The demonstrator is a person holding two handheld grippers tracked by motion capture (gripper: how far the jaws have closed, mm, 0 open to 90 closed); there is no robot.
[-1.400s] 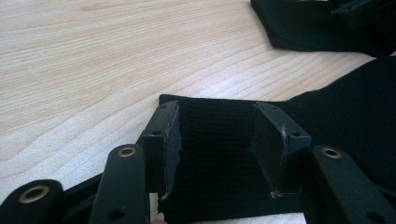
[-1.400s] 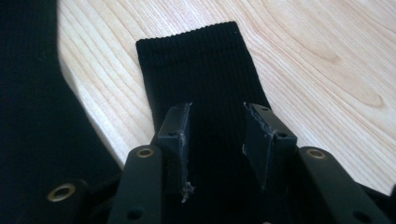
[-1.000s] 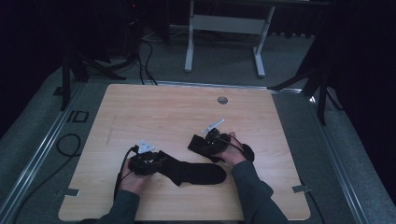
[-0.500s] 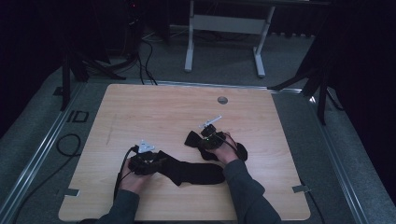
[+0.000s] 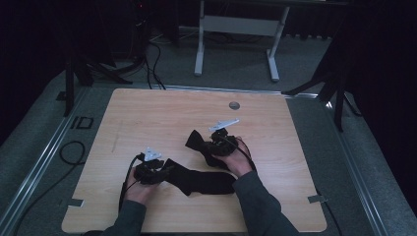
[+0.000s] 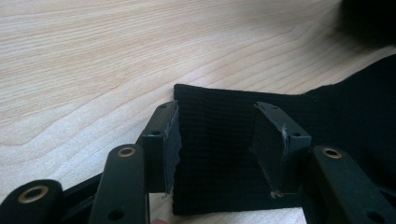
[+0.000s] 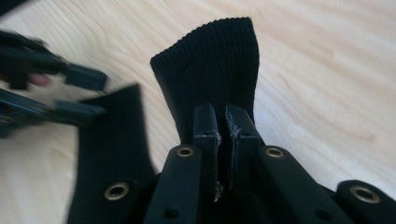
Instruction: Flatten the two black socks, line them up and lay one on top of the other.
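From the high view we see a black sock (image 5: 201, 179) lying on the worktop (image 5: 162, 113), its long axis running from about 8 o'clock, at the left gripper (image 5: 150, 169), up toward 1 o'clock, where the right gripper (image 5: 216, 145) lifts one end off the wood. Each gripper sits at its own end of the sock, so neither is nearer the cloth than the other; the free stretch lies between them.

In the left gripper view, the left gripper (image 6: 219, 140) has its fingers (image 6: 170, 140) standing wide apart, straddling the flat ribbed end of the sock (image 6: 215, 116), which lies on the worktop (image 6: 93, 56) between them and reaches past their tips toward 12 o'clock. They hold nothing, and we judge that closing here would pinch this end.

In the right gripper view, the right gripper (image 7: 222, 126) has its fingers (image 7: 205, 126) pressed together on the sock (image 7: 210, 60), whose ribbed end stands up beyond the tips at 12 o'clock. The rest of the sock falls away to 8 o'clock, where the blurred left gripper (image 7: 70, 93) shows near it.
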